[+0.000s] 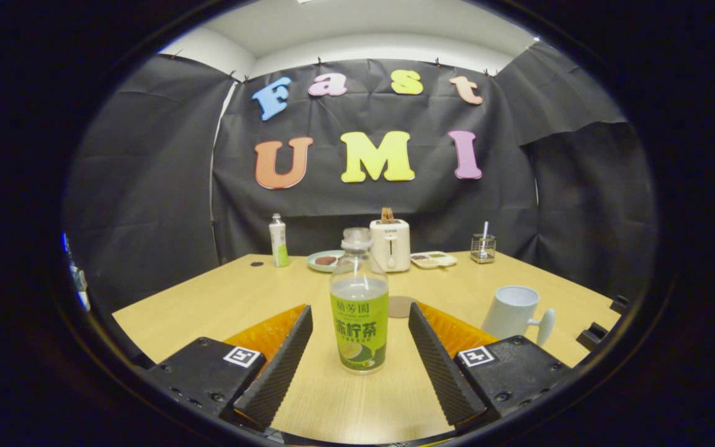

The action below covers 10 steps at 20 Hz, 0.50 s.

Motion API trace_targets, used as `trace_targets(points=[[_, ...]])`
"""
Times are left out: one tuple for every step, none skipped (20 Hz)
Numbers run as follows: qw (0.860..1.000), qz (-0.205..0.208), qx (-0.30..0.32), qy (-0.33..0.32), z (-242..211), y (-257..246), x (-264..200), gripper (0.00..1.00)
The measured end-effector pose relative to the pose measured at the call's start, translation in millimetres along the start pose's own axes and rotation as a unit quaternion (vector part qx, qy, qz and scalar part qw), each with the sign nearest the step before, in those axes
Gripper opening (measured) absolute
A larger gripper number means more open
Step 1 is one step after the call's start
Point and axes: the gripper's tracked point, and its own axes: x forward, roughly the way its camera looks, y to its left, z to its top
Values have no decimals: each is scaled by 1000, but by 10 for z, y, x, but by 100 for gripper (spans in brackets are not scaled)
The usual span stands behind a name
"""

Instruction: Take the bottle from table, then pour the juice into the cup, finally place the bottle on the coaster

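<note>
Tongs (pixel 360 347) stood wide open, gripping nothing. Bottle (pixel 359 304) stood upright on the counter (pixel 208 304), centred between the fingers (pixel 283 360) with a gap on each side (long axis vertical). Cup (pixel 511 312) sat right; coaster (pixel 401 306) just behind the bottle.

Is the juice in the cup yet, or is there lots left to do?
Nothing looks done yet. The bottle stands upright on the table, uncapped, with juice inside. The hand-held gripper is open, its fingers either side of the bottle but not touching it, so grabbing is the step in hand. Pouring into the cup and setting the bottle on the coaster beyond it are left.
</note>
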Motion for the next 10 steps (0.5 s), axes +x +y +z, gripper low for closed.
trace_targets(points=[[1000,-2,-2,9,-60,-7,64,100],[1000,-5,-4,17,-121,-11,123,100],[1000,-8,-8,26,-167,-10,180,100],[999,-11,-12,32,-206,-12,240,100],[999,-13,-15,39,-245,-7,292,100],[999,-13,-16,46,-290,4,341,100],[998,-12,-15,52,-317,20,400,100],[998,-12,-14,56,-336,32,448,100],[998,-12,-14,59,-347,44,492,100],[998,-13,-13,61,-360,44,538,100]])
